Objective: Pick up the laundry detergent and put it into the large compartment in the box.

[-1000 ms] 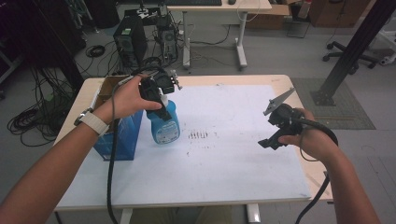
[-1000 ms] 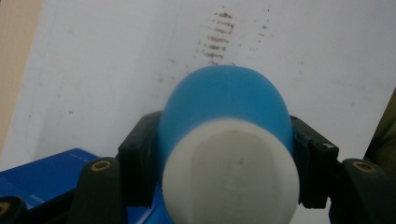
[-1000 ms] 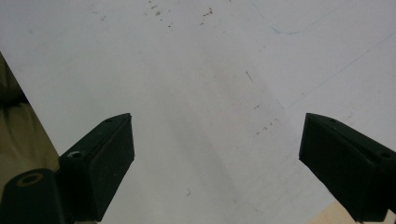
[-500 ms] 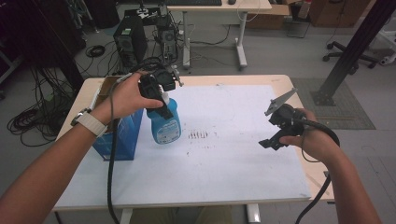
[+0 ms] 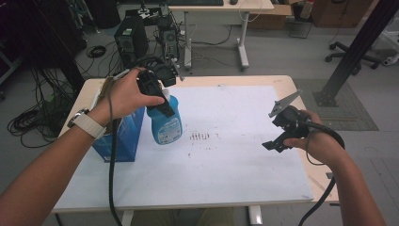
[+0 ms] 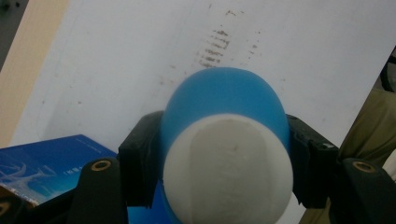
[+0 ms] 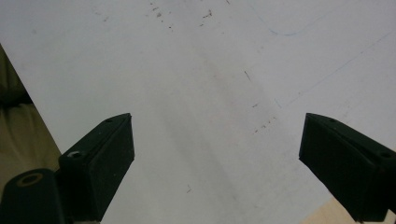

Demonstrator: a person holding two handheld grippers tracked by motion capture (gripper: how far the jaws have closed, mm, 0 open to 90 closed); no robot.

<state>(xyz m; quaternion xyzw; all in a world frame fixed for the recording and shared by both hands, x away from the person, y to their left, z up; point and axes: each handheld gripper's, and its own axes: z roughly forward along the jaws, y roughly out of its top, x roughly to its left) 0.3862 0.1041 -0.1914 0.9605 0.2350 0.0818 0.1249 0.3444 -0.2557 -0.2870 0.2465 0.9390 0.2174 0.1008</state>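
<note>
The room behind is a cluttered workshop: a second desk (image 5: 221, 7) at the back, a computer tower (image 5: 131, 42) on the floor beside coils of cable, and a black post (image 5: 355, 49) rising at the right. Nearer, the tabletop (image 5: 282, 82) carries a large white sheet (image 5: 226, 160) over most of its wooden surface, smudged with a patch of short dark marks (image 5: 200, 136) near its middle. At the left edge of the sheet stands a blue box (image 5: 120, 136), and just beside it, toward the middle, is the blue bottle (image 5: 165, 125) with a white cap (image 6: 229, 172). The left gripper (image 5: 157, 94) comes down on the bottle from above, and in the left gripper view its jaws are pinching the bottle's upper part on both sides, just under the cap. Whether the bottle's base rests on the sheet or hangs just off it cannot be told. The right gripper (image 5: 282, 129) hovers well apart over the right side of the sheet, its jaws spread wide with nothing between them. The step in hand looks like carrying or placing the bottle with the left gripper alone. The next move probably calls for keeping the bottle upright and the grip firm under the cap, since a smooth rounded shoulder could slip, while steering clear of the box.
</note>
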